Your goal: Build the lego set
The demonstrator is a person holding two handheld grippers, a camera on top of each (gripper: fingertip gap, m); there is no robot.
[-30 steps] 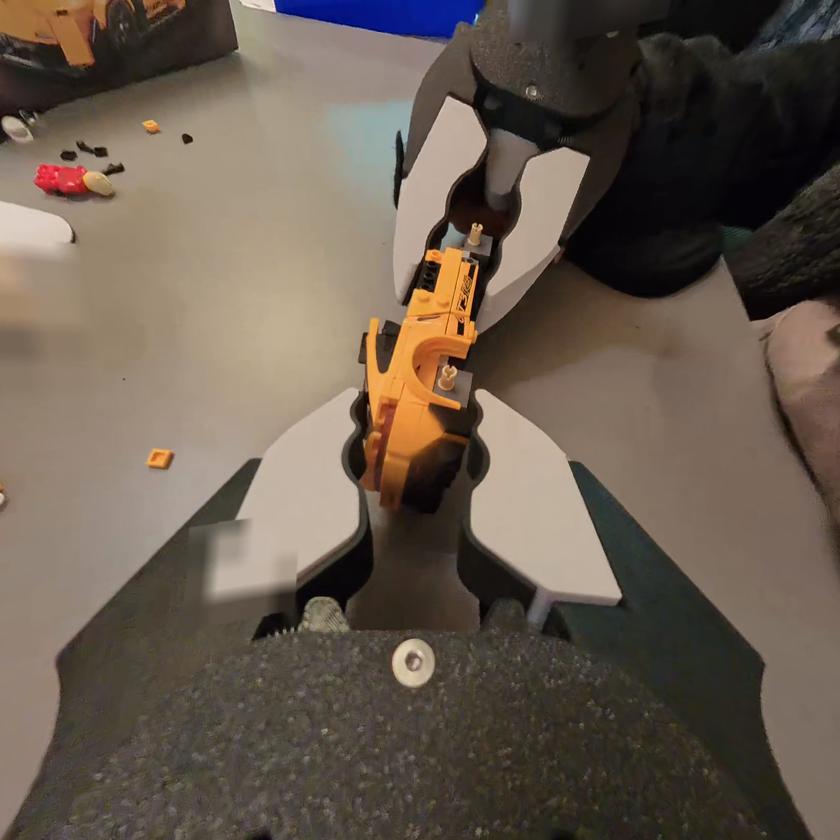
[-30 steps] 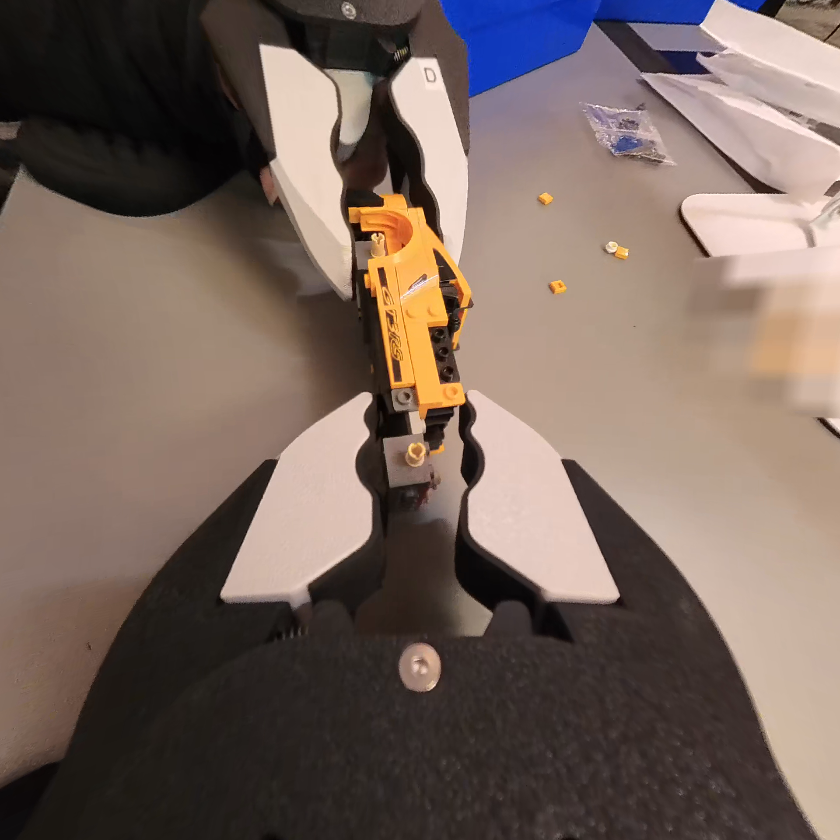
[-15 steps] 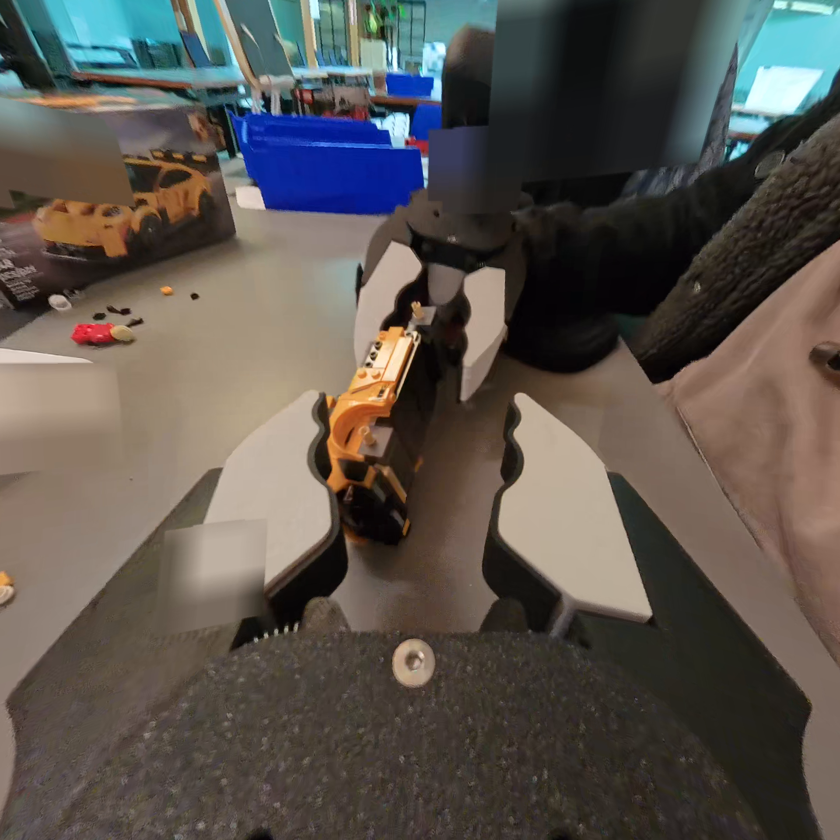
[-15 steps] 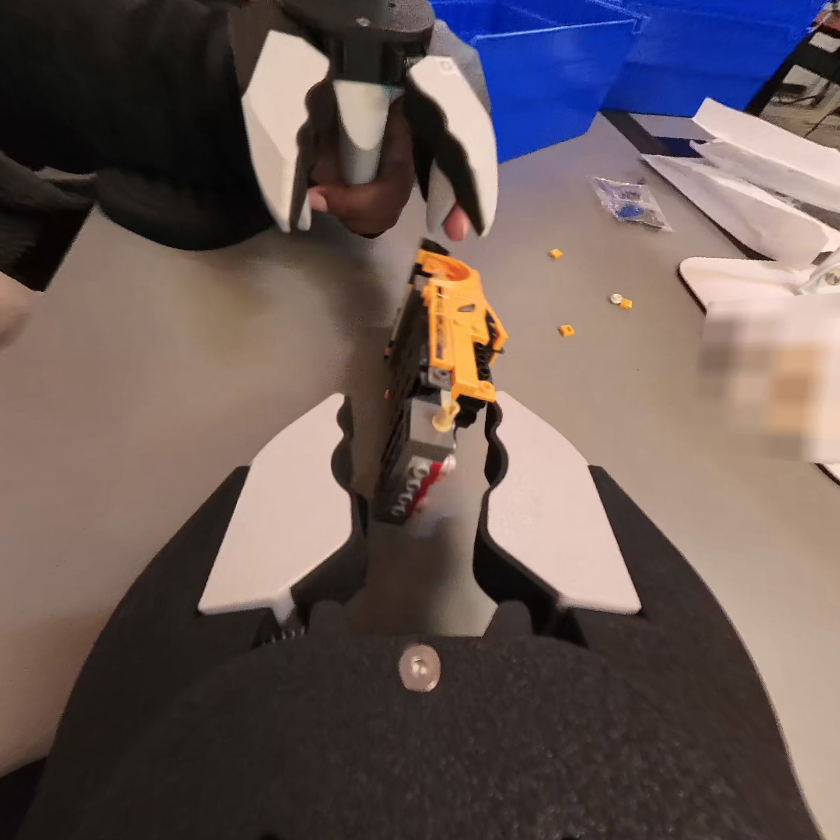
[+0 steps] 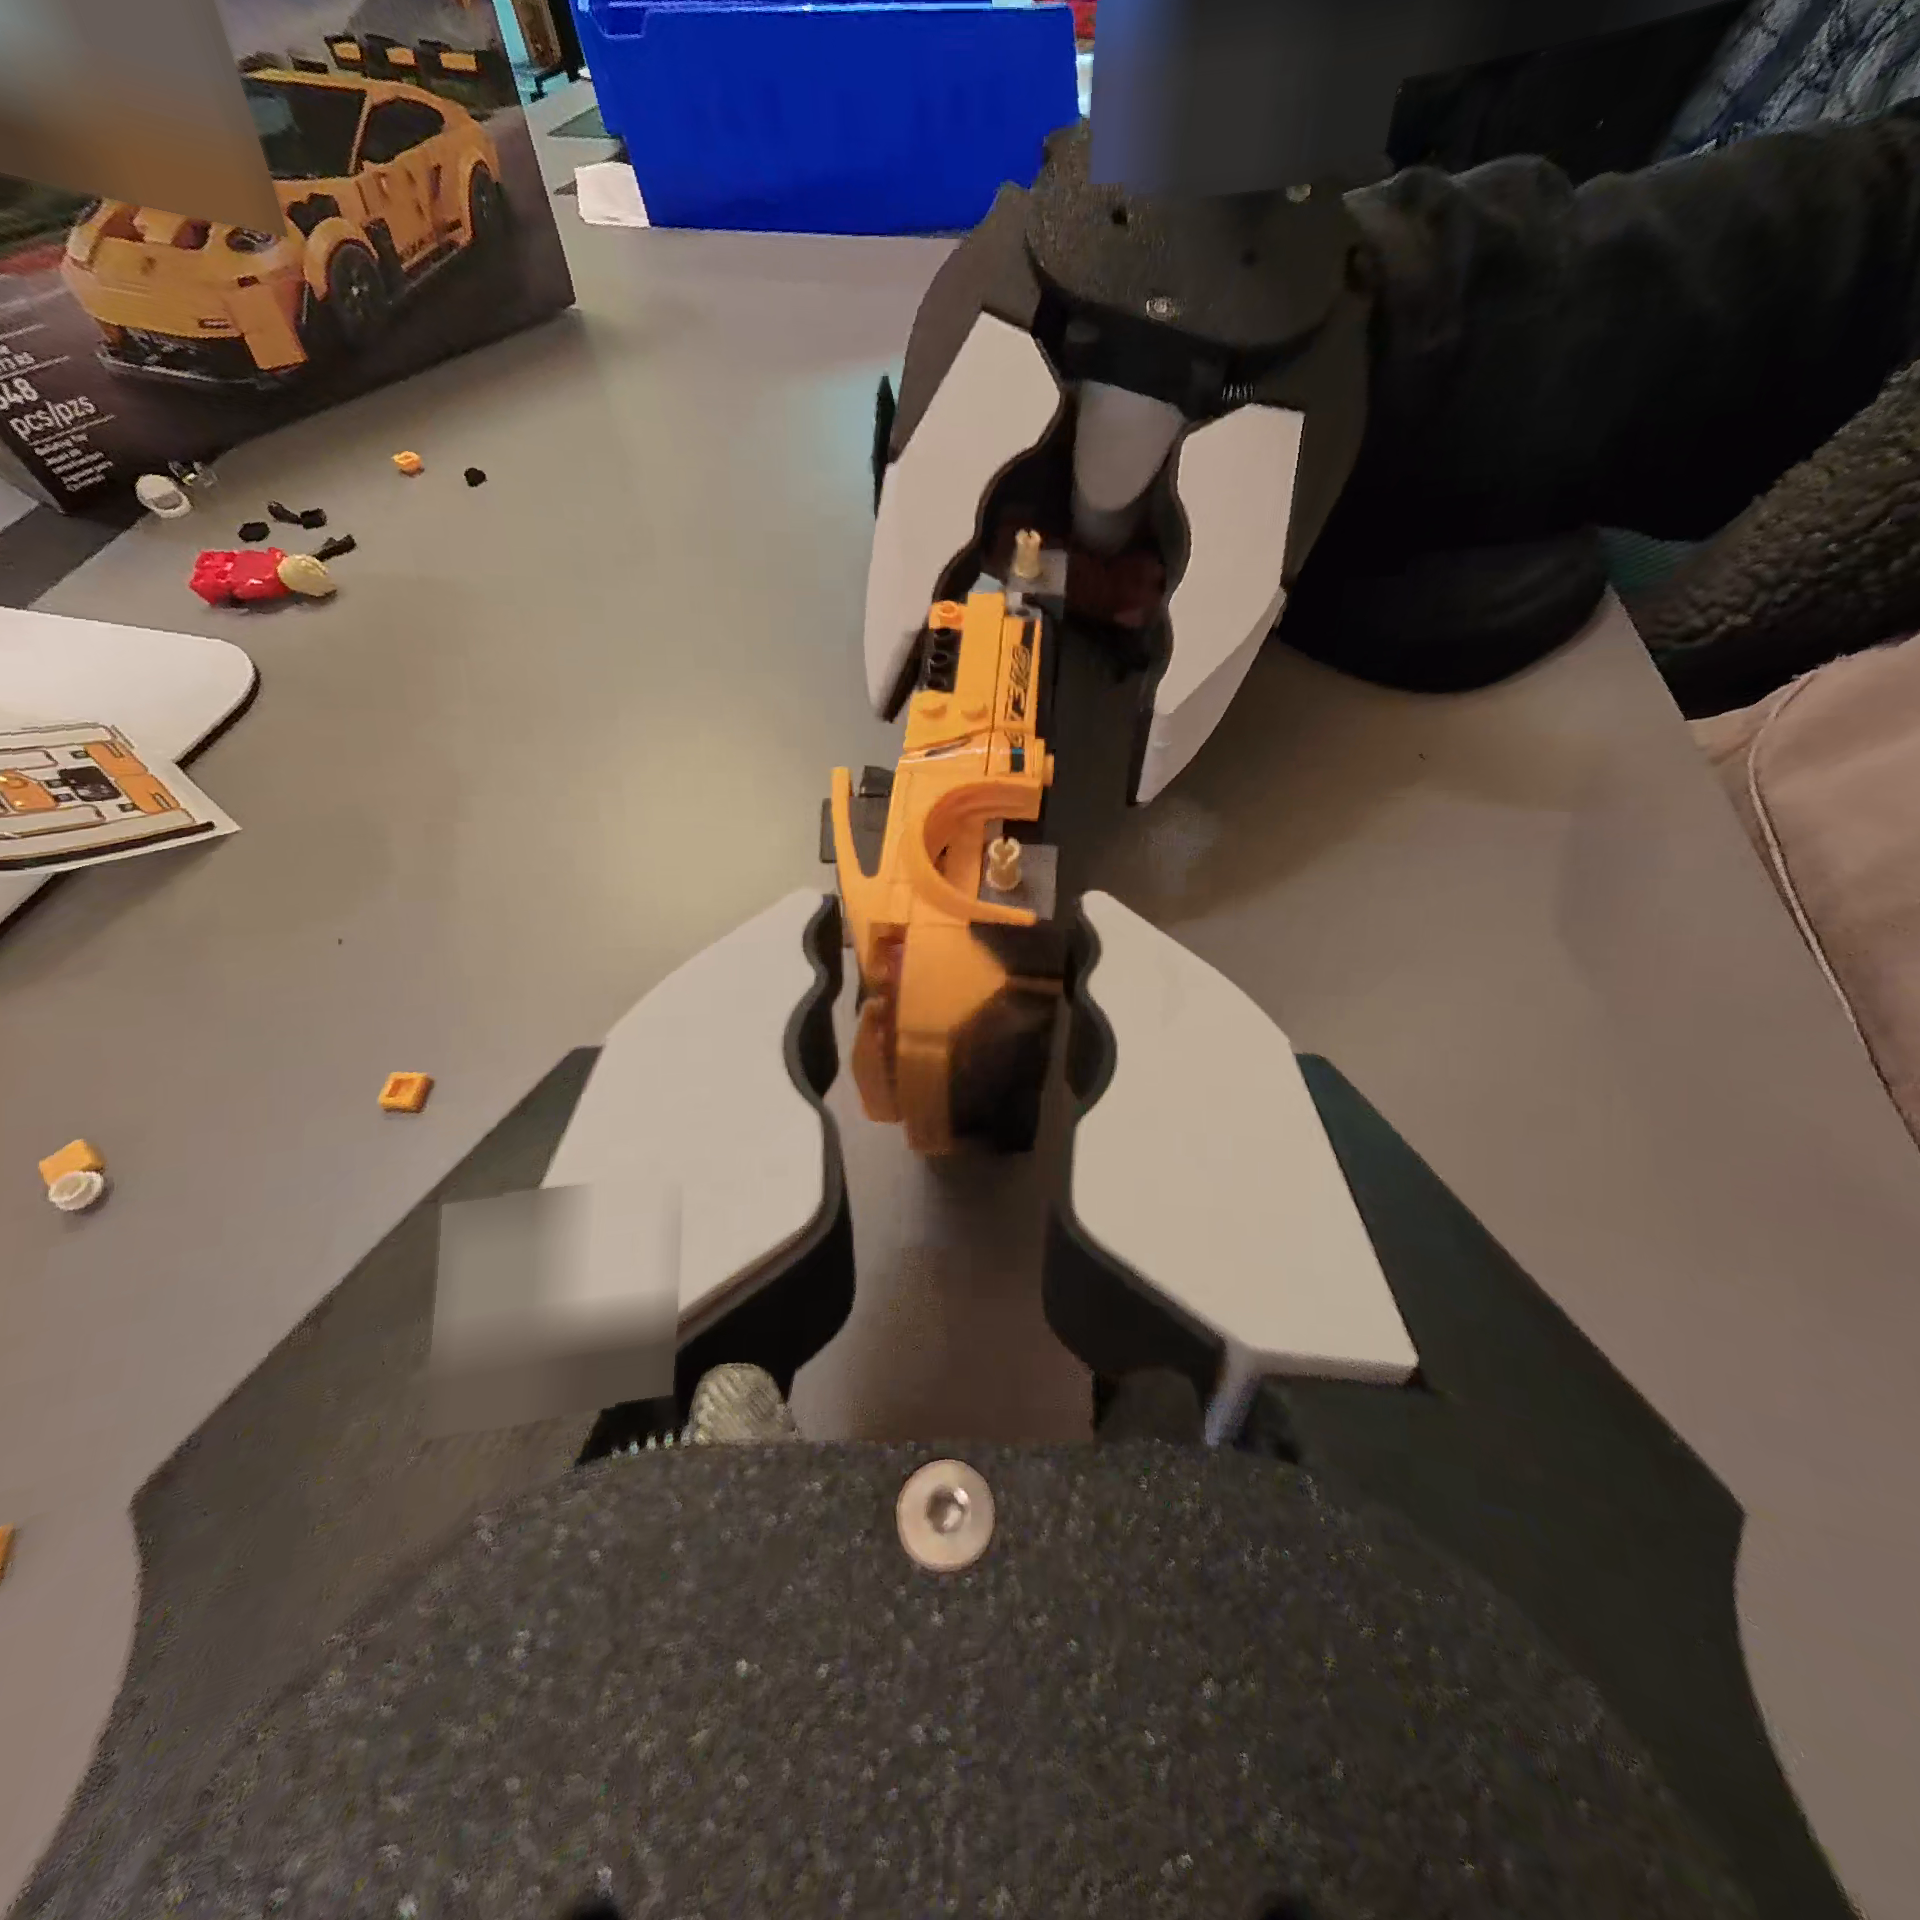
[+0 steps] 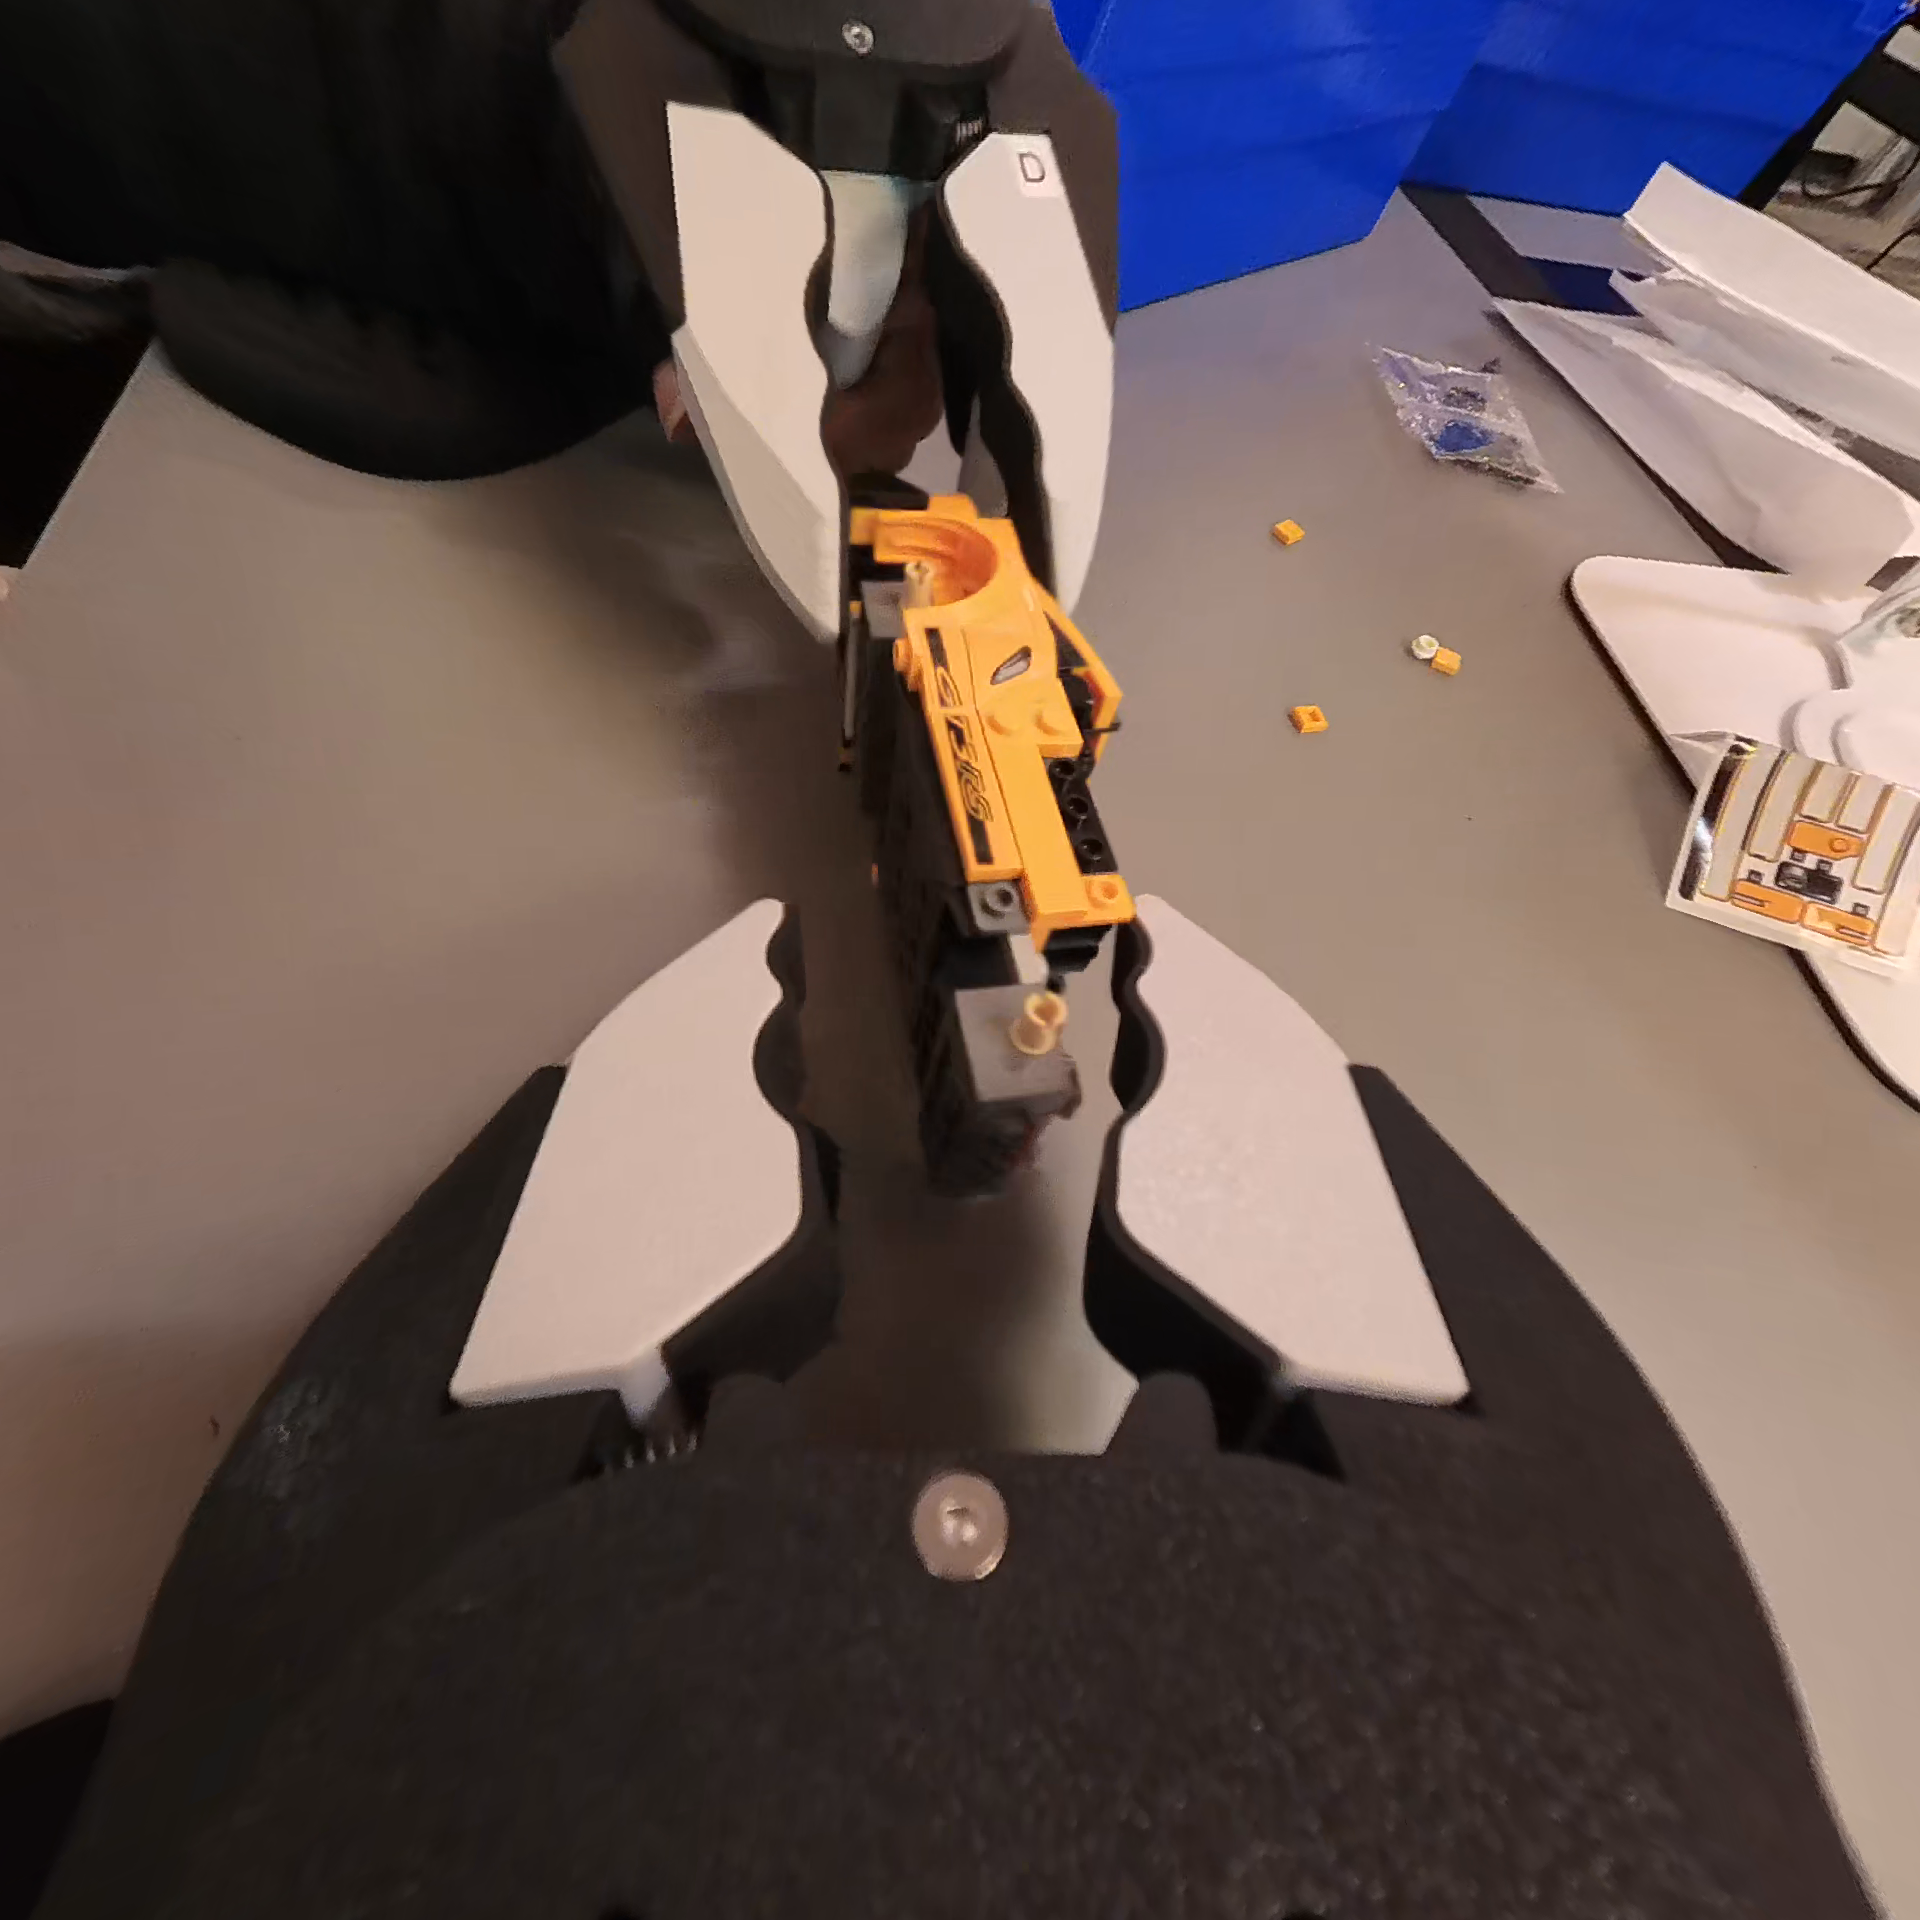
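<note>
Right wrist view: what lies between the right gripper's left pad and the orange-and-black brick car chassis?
Nothing; that view shows bare grey table through the gap.

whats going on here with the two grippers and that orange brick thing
A person holds two hand grippers over a grey table. The left gripper is clamped on one end of a part-built orange and black brick car. The right gripper is open around the other end, with a gap on one side. Loose bricks lie nearby.

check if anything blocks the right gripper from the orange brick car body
Nothing visible does: the brick car body sits between the open fingers of the right gripper, a gap beside one; the left gripper clamps its far end.
</note>
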